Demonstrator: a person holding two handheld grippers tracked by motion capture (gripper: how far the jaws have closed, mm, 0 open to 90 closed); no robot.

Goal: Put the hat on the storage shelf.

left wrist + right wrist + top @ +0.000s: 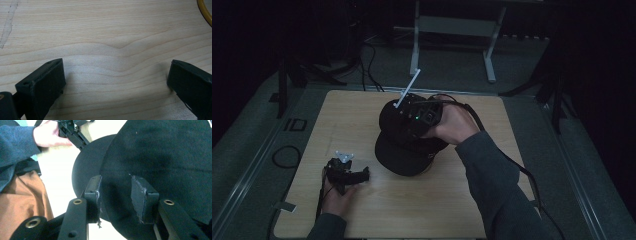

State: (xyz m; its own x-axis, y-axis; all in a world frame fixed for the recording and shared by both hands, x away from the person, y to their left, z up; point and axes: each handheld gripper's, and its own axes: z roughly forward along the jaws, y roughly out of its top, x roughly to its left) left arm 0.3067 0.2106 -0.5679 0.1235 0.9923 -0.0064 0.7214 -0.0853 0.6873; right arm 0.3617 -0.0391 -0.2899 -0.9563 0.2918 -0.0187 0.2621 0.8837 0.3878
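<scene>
Two claws work around one black cap [404, 150] lying mid-counter [452, 200]. Left of the cap, the left claw [362, 175] rests on the wood, released, nothing between its jaws. Over the cap's crown, the right claw [116, 195] stands partly spread, black fabric between its pads [140, 197], loosely.

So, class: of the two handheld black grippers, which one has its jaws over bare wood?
The left gripper, near the wooden table's front-left corner, jaws spread over bare wood. The right gripper sits on the black fabric cap.
</scene>
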